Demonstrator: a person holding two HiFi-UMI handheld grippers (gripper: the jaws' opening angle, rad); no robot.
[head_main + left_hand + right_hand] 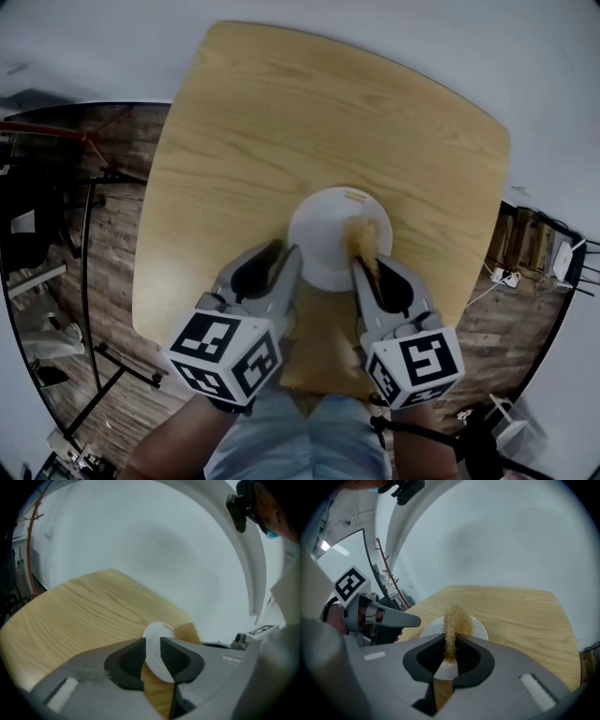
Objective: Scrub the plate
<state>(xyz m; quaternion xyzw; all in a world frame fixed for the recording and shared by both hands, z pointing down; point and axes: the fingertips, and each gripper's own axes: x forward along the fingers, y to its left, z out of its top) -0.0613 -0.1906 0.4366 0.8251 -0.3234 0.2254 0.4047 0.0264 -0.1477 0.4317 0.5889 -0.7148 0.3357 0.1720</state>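
Observation:
A white plate (323,239) lies flat on the wooden table (281,122), close to its near edge. My right gripper (370,264) is shut on a tan fibrous scrubber (362,234), which it holds over the plate's right half. In the right gripper view the scrubber (457,618) sticks up from between the jaws, in front of the plate (480,631). My left gripper (281,258) is at the plate's left rim. In its own view the left gripper (153,644) has its jaws apart, and the plate's rim (154,632) shows in the gap with space on both sides.
The table has rounded corners and stands against a white wall. Wooden floor shows on both sides, with a black metal frame (89,234) at the left and cables and boxes (525,253) at the right. The person's legs (300,436) are at the table's near edge.

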